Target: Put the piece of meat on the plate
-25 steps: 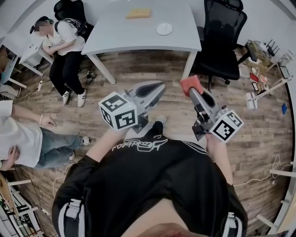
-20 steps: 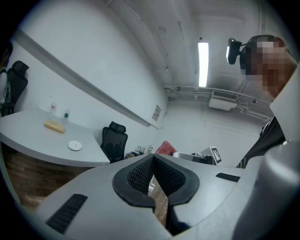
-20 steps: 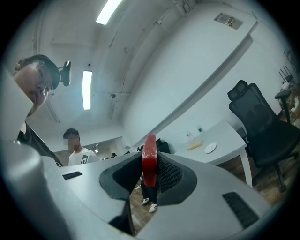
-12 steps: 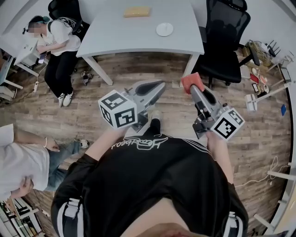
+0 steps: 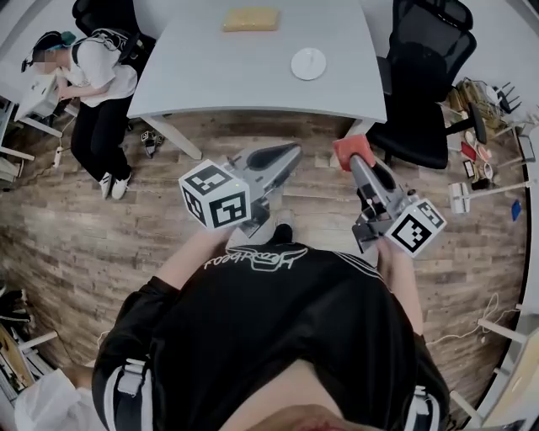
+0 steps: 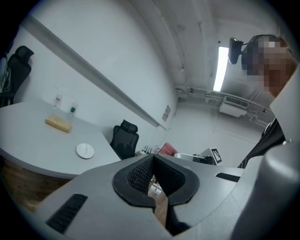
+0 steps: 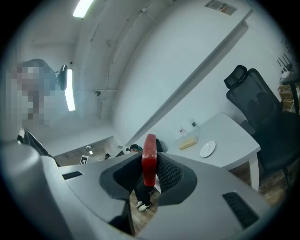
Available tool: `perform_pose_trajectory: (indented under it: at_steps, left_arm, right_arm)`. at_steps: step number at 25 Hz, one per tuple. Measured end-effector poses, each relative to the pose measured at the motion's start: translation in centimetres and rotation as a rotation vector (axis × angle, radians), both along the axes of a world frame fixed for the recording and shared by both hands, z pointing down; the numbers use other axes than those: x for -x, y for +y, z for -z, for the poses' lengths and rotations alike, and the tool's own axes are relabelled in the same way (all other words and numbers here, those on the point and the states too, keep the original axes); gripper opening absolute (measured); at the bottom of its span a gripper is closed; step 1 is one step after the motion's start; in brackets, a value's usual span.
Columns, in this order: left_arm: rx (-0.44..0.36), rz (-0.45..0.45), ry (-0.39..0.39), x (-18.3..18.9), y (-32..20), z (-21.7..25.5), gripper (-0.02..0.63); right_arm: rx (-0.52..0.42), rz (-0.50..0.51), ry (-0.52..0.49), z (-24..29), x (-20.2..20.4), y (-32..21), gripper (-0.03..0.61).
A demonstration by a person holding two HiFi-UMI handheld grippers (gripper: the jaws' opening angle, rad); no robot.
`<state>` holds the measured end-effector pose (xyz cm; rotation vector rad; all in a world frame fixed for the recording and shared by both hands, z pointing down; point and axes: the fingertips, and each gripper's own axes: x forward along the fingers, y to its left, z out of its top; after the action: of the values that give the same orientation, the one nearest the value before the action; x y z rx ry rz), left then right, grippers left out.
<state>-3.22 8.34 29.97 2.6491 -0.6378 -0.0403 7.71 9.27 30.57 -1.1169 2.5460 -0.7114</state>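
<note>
The piece of meat (image 5: 352,151) is a flat red slab, held upright in my right gripper (image 5: 354,156), which is shut on it; in the right gripper view the meat (image 7: 149,157) stands on edge between the black pads. My left gripper (image 5: 290,153) is level beside it with its jaws together and nothing between them, as the left gripper view (image 6: 152,161) also shows. The small round white plate (image 5: 308,63) lies on the grey table (image 5: 219,76) ahead of both grippers, some way off. The plate (image 7: 207,149) is to the right of the meat in the right gripper view.
A yellow block (image 5: 250,18) lies at the table's far edge. A black office chair (image 5: 425,76) stands at the table's right end. A seated person (image 5: 93,76) is at the left. Clutter lines the right wall (image 5: 484,126). Wooden floor lies between me and the table.
Both grippers have moved toward the table, which now lies closer in the head view. The meat stays in the right gripper. The person at lower left has slid out of view.
</note>
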Motion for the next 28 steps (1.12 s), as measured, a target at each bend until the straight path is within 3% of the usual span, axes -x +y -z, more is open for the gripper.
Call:
perform_pose_trajectory:
  at_steps: [15, 21, 28]
  left_arm:
    - [0.047, -0.011, 0.000, 0.1, -20.4, -1.1, 0.008]
    - [0.057, -0.026, -0.002, -0.1, -23.9, -1.5, 0.006]
    - [0.069, -0.027, 0.009, -0.3, -24.1, -2.5, 0.008]
  right_arm:
    - [0.035, -0.037, 0.000, -0.5, -0.3, -19.2, 0.083]
    - [0.040, -0.065, 0.003, -0.8, -0.9, -22.4, 0.083]
    - [0.060, -0.059, 0.018, -1.7, -0.9, -22.4, 0.083]
